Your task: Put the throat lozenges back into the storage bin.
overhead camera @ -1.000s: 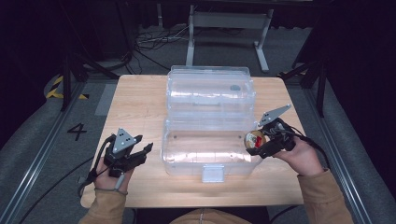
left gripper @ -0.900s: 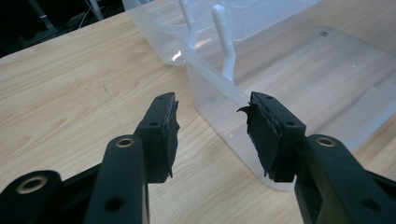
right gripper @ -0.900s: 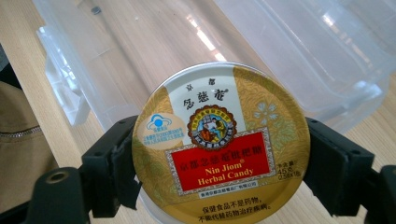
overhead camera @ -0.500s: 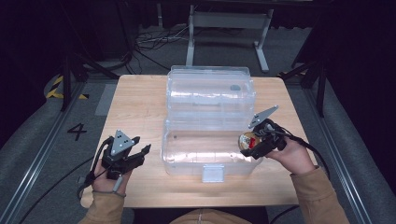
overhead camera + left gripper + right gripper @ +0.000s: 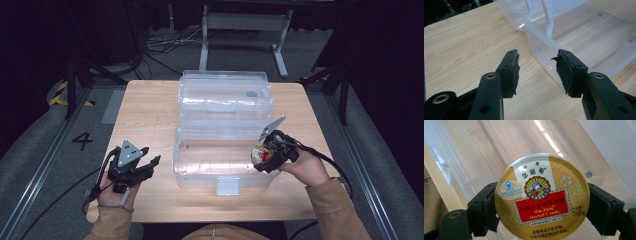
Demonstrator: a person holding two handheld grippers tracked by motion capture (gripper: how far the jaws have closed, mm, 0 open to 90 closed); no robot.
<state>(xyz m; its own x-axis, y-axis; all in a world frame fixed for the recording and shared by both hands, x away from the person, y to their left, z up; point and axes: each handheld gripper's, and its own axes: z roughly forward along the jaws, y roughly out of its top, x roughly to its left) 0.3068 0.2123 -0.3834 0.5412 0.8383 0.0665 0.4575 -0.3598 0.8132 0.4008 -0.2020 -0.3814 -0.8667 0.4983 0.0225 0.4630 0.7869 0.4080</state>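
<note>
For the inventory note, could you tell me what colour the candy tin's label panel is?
Red, on a gold candy tin; clearest in the right gripper view.

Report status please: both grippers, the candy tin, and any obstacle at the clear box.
Left gripper open, empty, beside the clear box. Right gripper shut on the candy tin, over the open box. Nothing in the way.

The worktop (image 5: 150, 115) is seen from high above the person's side, looking forward and down. The clear box (image 5: 220, 160) is shared by all three views. It is seen close at 1 o'clock from the left claw (image 5: 537, 71). From the right claw (image 5: 541, 210), it is seen very near, behind a round tin (image 5: 542, 200).
</note>
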